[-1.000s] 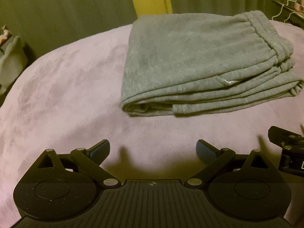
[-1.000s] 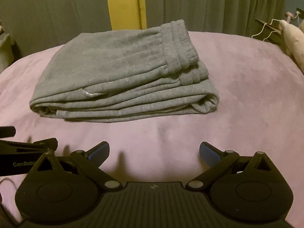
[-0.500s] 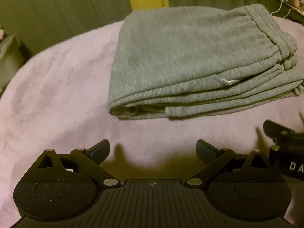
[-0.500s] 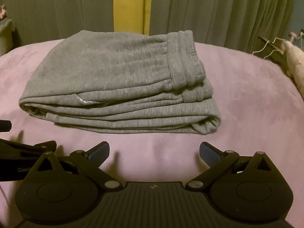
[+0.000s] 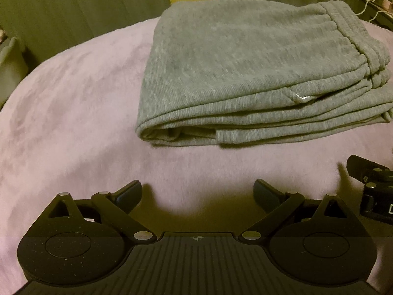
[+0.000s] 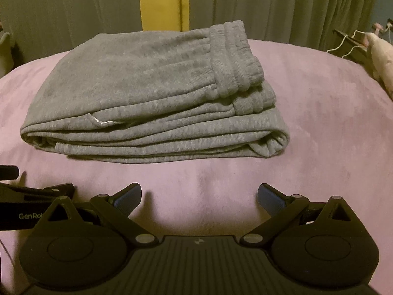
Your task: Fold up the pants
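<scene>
The pants (image 6: 152, 98) lie folded into a compact stack of layers on the pink blanket (image 6: 319, 123), waistband uppermost at the right end. The folding appears complete.

The left gripper (image 5: 197, 194) is released, jaws spread wide, holding nothing. The right gripper (image 6: 199, 195) is likewise spread and empty. Both sit just short of the near edge of the stack, apart from the cloth.

If any step remains, it is likely a retreat or a final tidy. Keep both sets of jaws clear of the layered front edge: a snag there could pull out a lower layer. If the rounded fold at the right end needs flattening, press down from above; do not pinch.

The blanket is soft and plush, so the stack may sink or shift under pressure. Behind hang green curtains (image 6: 270, 7) with a yellow strip (image 6: 161, 2) between them. White wire hangers (image 6: 348, 41) sit at the right edge.
</scene>
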Tool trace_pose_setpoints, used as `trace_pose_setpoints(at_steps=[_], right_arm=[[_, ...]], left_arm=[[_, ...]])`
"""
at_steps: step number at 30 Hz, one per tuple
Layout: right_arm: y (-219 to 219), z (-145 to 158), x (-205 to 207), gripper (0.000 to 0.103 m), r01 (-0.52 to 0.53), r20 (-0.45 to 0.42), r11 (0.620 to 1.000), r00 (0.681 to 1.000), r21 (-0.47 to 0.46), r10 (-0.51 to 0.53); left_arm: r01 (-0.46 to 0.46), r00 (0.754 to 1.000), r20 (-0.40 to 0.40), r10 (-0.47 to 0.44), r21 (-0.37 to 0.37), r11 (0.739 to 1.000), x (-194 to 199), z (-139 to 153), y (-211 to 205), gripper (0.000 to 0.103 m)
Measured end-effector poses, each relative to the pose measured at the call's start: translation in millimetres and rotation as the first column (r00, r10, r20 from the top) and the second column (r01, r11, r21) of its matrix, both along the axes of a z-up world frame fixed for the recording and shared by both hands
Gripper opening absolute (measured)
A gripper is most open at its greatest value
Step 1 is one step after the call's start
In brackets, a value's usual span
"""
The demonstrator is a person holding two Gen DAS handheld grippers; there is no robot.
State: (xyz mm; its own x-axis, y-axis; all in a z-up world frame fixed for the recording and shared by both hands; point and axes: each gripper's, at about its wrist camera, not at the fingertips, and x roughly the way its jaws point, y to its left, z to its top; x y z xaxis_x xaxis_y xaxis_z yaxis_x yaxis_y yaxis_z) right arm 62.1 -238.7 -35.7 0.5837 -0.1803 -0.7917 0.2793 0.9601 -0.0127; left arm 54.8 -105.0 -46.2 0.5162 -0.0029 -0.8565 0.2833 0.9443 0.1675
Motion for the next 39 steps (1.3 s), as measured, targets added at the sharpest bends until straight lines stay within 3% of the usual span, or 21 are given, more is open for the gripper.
trace_pose_setpoints(at_steps=[39], right_arm=[[-5.2, -4.0, -0.2, 0.101, 0.03, 0.004, 0.999, 1.0, 0.025, -0.03]], left_arm=[[-0.013, 1.0, -0.028, 0.013, -0.009, 1.0, 9.0, -7.3, 6.0, 0.103]])
